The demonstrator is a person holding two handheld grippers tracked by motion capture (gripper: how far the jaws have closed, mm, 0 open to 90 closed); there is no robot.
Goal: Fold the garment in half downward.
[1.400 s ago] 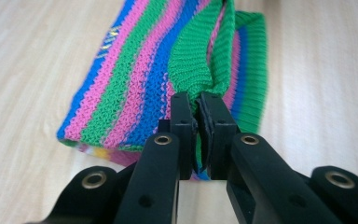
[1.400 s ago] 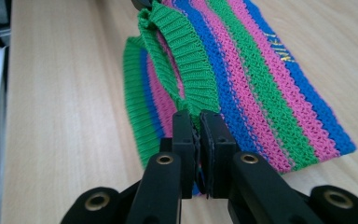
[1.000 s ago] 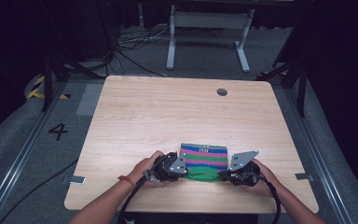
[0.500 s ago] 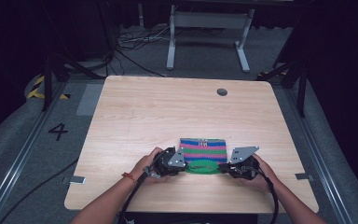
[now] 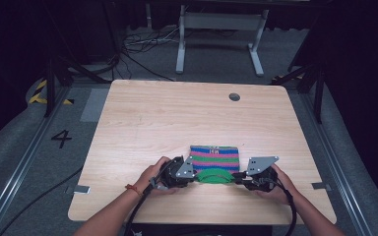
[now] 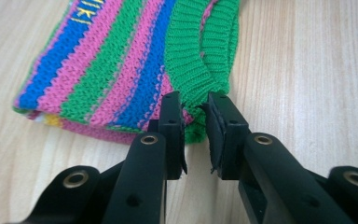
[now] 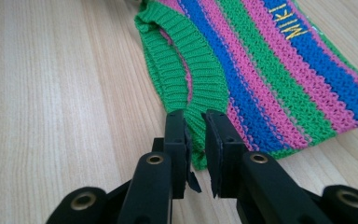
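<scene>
Wooden worktop [image 5: 167, 113] carries my striped knit [image 5: 214, 156]. My left tool [image 6: 193, 114] and right tool [image 7: 195, 126] have just been opening, released, green cuff between jaws.

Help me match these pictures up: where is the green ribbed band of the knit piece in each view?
High view: green ribbed band low centre, between both grippers.
Left gripper view: band upper centre, above the jaws.
Right gripper view: band upper centre.
Shared landmark: yellow lettering on a blue stripe.
</scene>
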